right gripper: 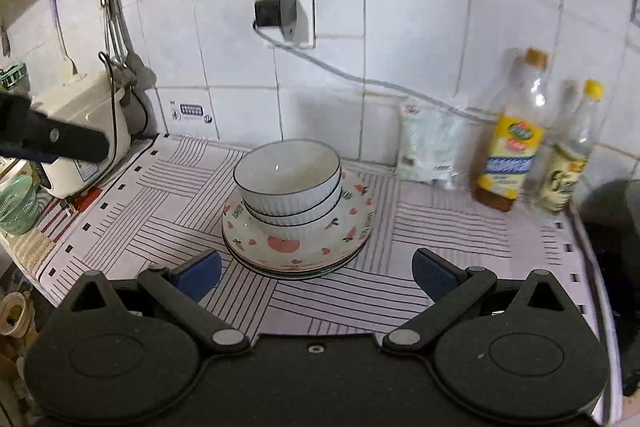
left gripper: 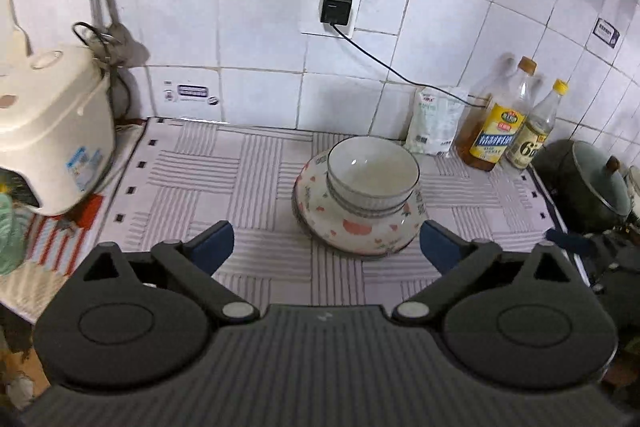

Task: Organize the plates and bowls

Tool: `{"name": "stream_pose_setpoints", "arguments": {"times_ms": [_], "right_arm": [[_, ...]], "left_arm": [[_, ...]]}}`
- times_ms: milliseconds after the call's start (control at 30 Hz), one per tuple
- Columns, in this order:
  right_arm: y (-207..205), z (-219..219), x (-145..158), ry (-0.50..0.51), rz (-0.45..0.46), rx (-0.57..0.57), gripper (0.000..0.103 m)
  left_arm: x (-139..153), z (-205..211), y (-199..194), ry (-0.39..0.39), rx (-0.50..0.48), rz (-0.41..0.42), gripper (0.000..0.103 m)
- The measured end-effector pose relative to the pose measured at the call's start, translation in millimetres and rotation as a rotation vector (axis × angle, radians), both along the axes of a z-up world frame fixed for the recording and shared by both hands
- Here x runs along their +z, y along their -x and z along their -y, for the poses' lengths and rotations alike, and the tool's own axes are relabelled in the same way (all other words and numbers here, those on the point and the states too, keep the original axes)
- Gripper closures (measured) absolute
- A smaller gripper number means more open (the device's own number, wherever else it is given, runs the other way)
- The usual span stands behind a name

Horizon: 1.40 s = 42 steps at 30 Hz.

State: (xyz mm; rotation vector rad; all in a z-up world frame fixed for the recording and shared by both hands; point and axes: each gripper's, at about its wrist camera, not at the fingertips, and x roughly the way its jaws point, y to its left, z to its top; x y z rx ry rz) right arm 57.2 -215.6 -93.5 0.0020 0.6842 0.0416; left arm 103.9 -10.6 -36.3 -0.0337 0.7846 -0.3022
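Observation:
A stack of white ribbed bowls (left gripper: 372,179) sits on a stack of plates with pink fruit prints (left gripper: 360,231) on the striped mat (left gripper: 224,171). The same bowls (right gripper: 288,183) and plates (right gripper: 296,247) show in the right wrist view. My left gripper (left gripper: 327,247) is open and empty, just in front of the stack. My right gripper (right gripper: 316,273) is open and empty, close in front of the plates. The left gripper's finger (right gripper: 60,143) shows at the left of the right wrist view.
A white rice cooker (left gripper: 48,135) stands at the left. Two bottles (left gripper: 500,123) and a white bag (left gripper: 436,119) stand at the back right by the tiled wall. A dark pot with lid (left gripper: 588,183) is at the right edge. A green basket (right gripper: 18,203) is far left.

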Motion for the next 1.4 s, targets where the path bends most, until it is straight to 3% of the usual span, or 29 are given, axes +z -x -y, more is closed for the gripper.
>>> {"name": "stream_pose_setpoints", "arguments": {"times_ms": [200, 467, 700, 967, 1400], "right_arm": [[37, -5, 29, 0.035, 0.005, -0.079, 0.0], [80, 1, 52, -0.015, -0.002, -0.204, 0.0], [107, -3, 71, 0.04, 0.004, -0.269, 0.0], [132, -14, 88, 0.071, 0.02, -0.26, 0.0], [138, -23, 77, 0.078, 0.02, -0.256, 0.0]], "left_arm": [[17, -7, 39, -0.062, 0.023, 0.012, 0.001], [36, -10, 81, -0.09, 0.036, 0.048, 0.001], [49, -13, 108, -0.129, 0.072, 0.085, 0.001], [58, -23, 127, -0.147, 0.112, 0.097, 0.001], [50, -20, 131, -0.147, 0.172, 0.133, 0.001]]}}
